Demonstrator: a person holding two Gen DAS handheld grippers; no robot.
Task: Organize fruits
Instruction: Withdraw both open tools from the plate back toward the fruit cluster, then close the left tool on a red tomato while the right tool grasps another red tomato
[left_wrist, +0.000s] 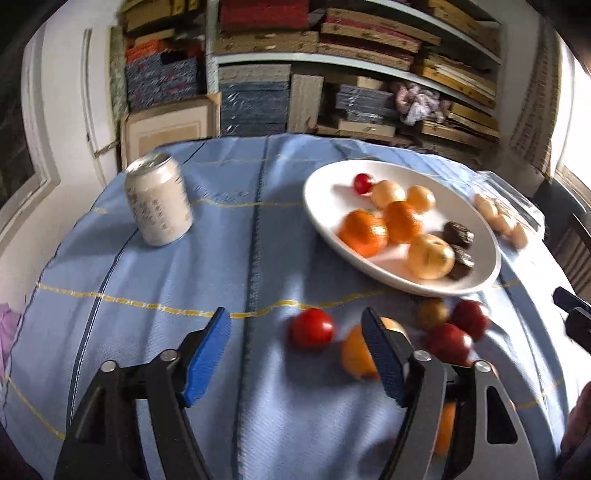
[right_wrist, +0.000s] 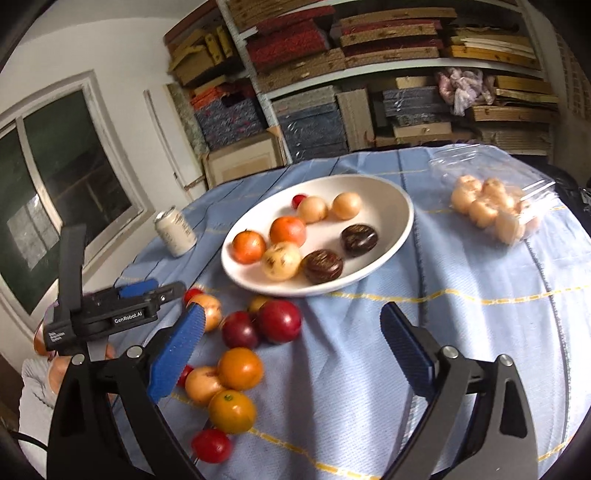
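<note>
Cloth (right_wrist: 424, 332) on counter: woven, matt blue w/ yellow lines. Plate (right_wrist: 400, 221): glossy white ceramic. Can (left_wrist: 159, 199): smooth metal. Far-right bag (right_wrist: 539, 192): clear, shiny plastic. Tomatoes (right_wrist: 279, 320): glossy skin.

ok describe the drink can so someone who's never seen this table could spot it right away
Start at the big white plate of fruit on the blue tablecloth. Look from it toward the window side of the table: the can stands there upright, alone on bare cloth. It is the only pale cylinder with a silver top; everything else nearby is round fruit.
</note>
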